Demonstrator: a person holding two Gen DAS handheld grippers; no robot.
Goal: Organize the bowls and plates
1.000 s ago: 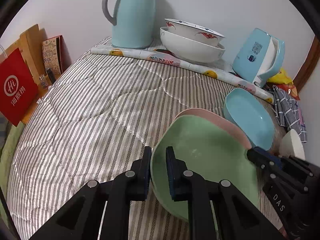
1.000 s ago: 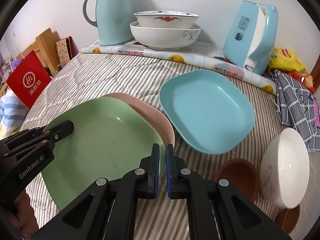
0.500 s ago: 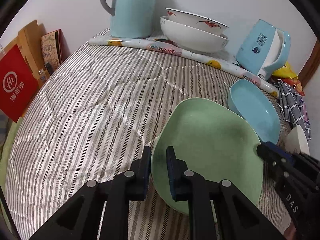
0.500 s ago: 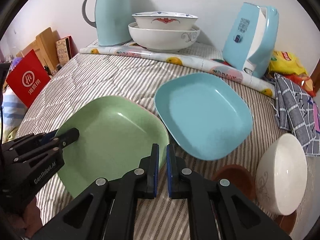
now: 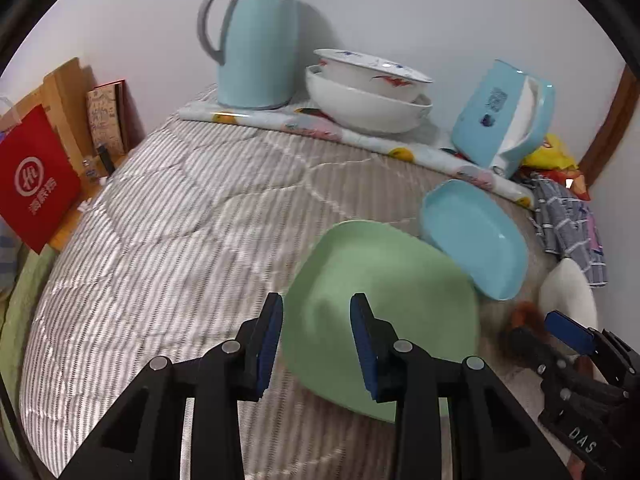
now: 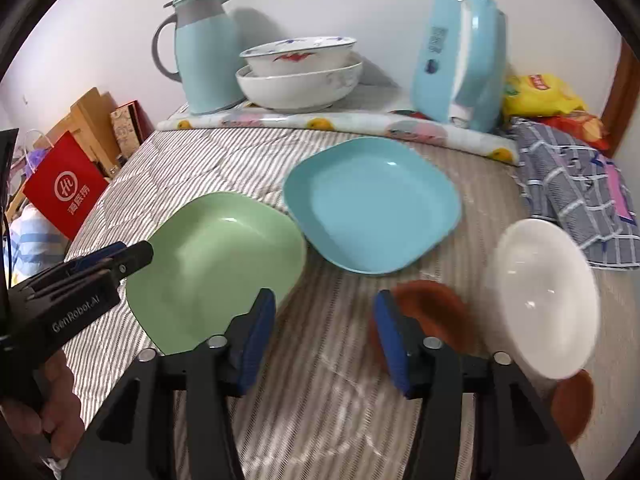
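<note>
A green plate (image 5: 384, 312) (image 6: 216, 264) lies flat on the striped bedcover, beside a blue plate (image 5: 476, 236) (image 6: 372, 204). My left gripper (image 5: 316, 336) (image 6: 136, 250) is opening. The green plate's left rim is between its jaws, and the pads stand off it. My right gripper (image 6: 326, 320) (image 5: 540, 332) is opening too, over bare cover just right of the green plate, with nothing between its fingers. To its right sit a white bowl (image 6: 544, 296) (image 5: 568, 292) and two small brown bowls (image 6: 432, 312) (image 6: 572, 404). The pink plate seen earlier is hidden.
Along the back wall stand a pale blue jug (image 5: 260, 40), two stacked white bowls (image 5: 368, 92) and a blue box (image 5: 500, 120) behind a rolled patterned cloth (image 6: 340, 124). A checked cloth (image 6: 576, 196) lies at right. A red bag (image 5: 32, 184) stands off the left edge.
The green plate came down over the pink plate and now hides it. Both grippers have let go of its rim and opened; the right one has drawn back to the right.
</note>
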